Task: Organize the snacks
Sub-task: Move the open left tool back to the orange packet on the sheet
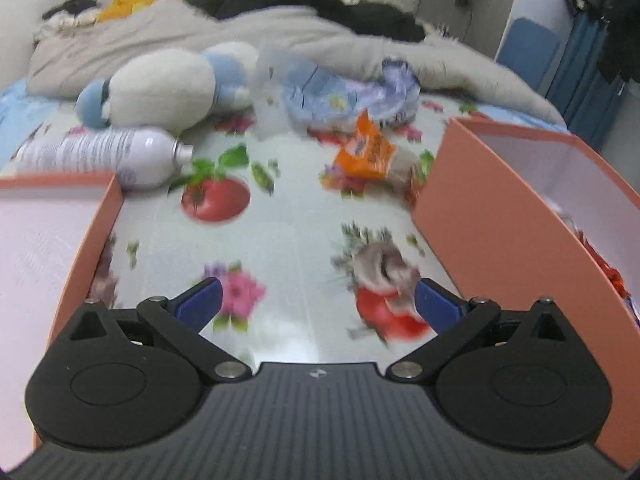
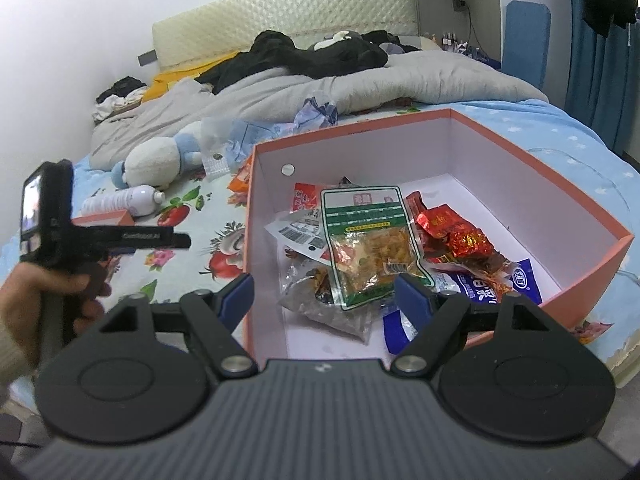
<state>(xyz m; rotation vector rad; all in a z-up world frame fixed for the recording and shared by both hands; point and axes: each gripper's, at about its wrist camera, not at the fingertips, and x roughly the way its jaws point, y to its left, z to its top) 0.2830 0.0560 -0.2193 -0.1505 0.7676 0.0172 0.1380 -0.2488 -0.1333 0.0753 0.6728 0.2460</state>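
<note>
We are holding the left gripper (image 1: pixel 318 304) low over the flowered sheet, its fingers spread and empty, aiming toward the orange snack packet (image 1: pixel 366 152) lying at upper centre, just beside the pink box (image 2: pixel 520 152). We are hovering the right gripper (image 2: pixel 324 294), fingers spread and gripping nothing, above the green packet (image 2: pixel 370 240) resting inside that box at centre frame.

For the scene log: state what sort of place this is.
Most likely a bedroom: the snacks are sorted on a bed with a padded headboard, a rumpled grey duvet and a plush toy beside the pink box.
</note>
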